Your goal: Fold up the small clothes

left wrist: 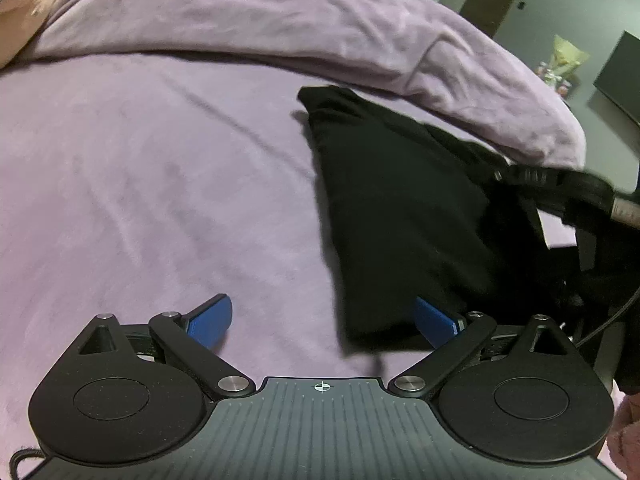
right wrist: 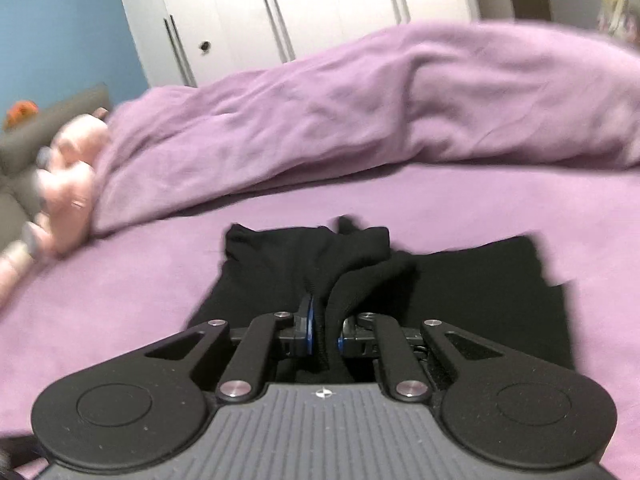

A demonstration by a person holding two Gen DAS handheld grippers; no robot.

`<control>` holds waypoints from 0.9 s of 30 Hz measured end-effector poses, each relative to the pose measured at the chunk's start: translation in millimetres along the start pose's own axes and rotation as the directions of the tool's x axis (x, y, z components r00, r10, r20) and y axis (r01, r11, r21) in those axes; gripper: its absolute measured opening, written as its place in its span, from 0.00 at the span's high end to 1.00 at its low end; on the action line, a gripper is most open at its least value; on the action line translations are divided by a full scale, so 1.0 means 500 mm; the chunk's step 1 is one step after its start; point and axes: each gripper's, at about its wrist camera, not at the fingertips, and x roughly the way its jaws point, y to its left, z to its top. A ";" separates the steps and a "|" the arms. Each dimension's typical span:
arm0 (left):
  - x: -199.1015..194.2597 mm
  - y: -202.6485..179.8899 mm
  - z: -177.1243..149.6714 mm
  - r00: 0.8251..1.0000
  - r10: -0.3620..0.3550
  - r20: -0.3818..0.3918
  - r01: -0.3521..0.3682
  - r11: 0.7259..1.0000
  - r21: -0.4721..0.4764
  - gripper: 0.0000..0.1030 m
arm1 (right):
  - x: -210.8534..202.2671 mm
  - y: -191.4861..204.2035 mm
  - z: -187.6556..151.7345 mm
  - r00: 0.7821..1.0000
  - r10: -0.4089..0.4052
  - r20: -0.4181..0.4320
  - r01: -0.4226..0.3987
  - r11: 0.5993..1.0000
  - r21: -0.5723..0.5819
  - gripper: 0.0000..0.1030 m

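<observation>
Fabric is bunched between your right gripper [right wrist: 323, 334] fingers: the blue pads are drawn in close on a ridge of the black garment [right wrist: 360, 280], which lifts in a fold up to the clamp while the rest spreads flat on the purple bedsheet [right wrist: 120, 300]. From the left wrist view, your left gripper [left wrist: 322, 320] is spread wide, blue pads [left wrist: 212, 320] far apart and nothing between them. One pad hovers over bare bedsheet [left wrist: 140, 200]; the other sits right at the near corner of the black garment [left wrist: 400, 220], and you can't tell whether it touches the cloth. The garment lies to the right of your left gripper, stretching away toward the rumpled purple duvet [left wrist: 280, 20] heaped along the far side of the bed. Your right gripper [left wrist: 560, 184] shows at the right edge of that view, blurred, at the garment's far side. A pink plush toy [right wrist: 68, 184] rests beside the duvet [right wrist: 360, 112], with white wardrobe doors [right wrist: 300, 12] behind.
</observation>
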 end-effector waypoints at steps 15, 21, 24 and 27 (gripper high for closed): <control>0.072 -0.071 -0.009 0.998 0.044 -0.036 -0.041 0.997 0.071 0.02 | 0.022 -0.123 -0.026 0.998 0.011 -0.062 -0.001 0.987 0.160 0.90; 0.068 -0.070 -0.005 0.998 0.038 -0.044 -0.036 0.998 0.054 0.02 | -0.045 -0.069 -0.006 0.971 -0.204 0.123 0.212 0.976 -0.050 0.92; 0.071 -0.077 -0.005 0.998 0.044 -0.049 -0.041 0.997 0.059 0.02 | -0.017 -0.107 -0.022 0.962 -0.268 0.047 0.270 0.963 -0.023 0.91; 0.069 -0.080 -0.007 0.998 0.032 -0.056 -0.028 0.997 0.069 0.02 | -0.008 -0.140 -0.043 0.965 -0.262 -0.014 0.262 0.965 0.024 0.86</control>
